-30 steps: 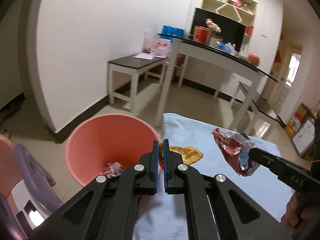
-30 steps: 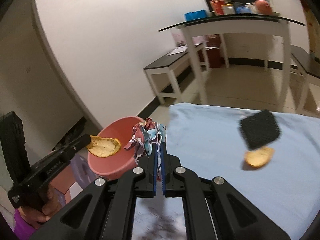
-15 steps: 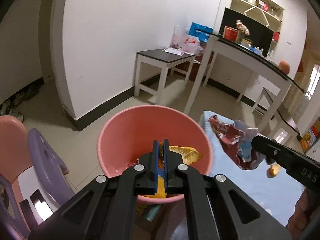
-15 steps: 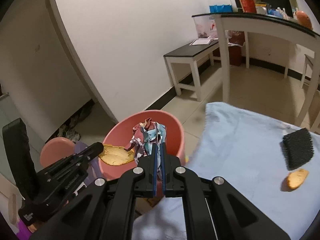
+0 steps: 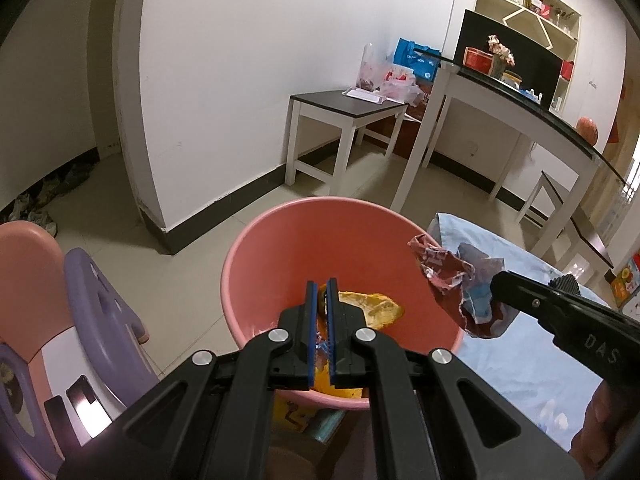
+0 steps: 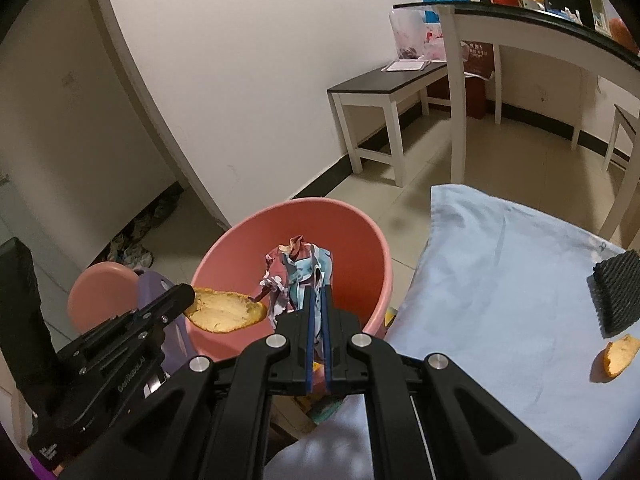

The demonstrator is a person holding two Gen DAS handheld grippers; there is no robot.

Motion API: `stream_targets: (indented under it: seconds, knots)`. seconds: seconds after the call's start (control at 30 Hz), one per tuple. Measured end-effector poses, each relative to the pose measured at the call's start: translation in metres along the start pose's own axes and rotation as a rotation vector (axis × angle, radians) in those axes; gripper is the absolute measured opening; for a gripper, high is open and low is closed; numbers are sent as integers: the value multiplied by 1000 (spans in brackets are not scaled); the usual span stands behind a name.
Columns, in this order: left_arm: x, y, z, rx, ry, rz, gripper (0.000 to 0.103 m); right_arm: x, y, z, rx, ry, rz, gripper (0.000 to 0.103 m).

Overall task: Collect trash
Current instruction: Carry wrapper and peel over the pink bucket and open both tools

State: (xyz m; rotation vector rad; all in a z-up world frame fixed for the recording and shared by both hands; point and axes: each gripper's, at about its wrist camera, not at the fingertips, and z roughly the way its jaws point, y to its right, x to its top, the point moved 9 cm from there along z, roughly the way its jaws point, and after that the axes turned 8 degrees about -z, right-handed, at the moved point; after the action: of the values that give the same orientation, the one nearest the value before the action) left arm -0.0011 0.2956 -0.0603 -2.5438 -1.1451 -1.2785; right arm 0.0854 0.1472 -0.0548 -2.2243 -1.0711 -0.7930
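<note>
A pink bin (image 5: 304, 248) stands on the floor beside the blue-clothed table; it also shows in the right wrist view (image 6: 352, 236). My left gripper (image 5: 321, 292) is shut on an orange peel (image 5: 370, 306) and holds it over the bin's mouth; the peel also shows in the right wrist view (image 6: 226, 314). My right gripper (image 6: 317, 300) is shut on a crumpled red and blue wrapper (image 6: 298, 276), held over the bin's near rim; the wrapper also shows in the left wrist view (image 5: 456, 284).
The blue cloth (image 6: 500, 280) bears a black sponge (image 6: 616, 292) and another orange peel (image 6: 616, 358). Pink and purple stools (image 5: 80, 288) stand left of the bin. A low dark-topped table (image 5: 344, 108) and a white desk (image 5: 516, 96) stand against the wall.
Both grippers have moved left from over the table to above the pink bin, each still holding its piece of trash.
</note>
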Motion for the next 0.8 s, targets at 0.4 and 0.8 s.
stream_targets:
  seconds: [0.4,0.8]
  knots:
    - [-5,-3,9,1,-19,12,4,-2,-6,13,-11,-9,-12,3]
    - [-6,-4,12,10,-30,15,17,-2,-4,20,-4,-13,-6,7]
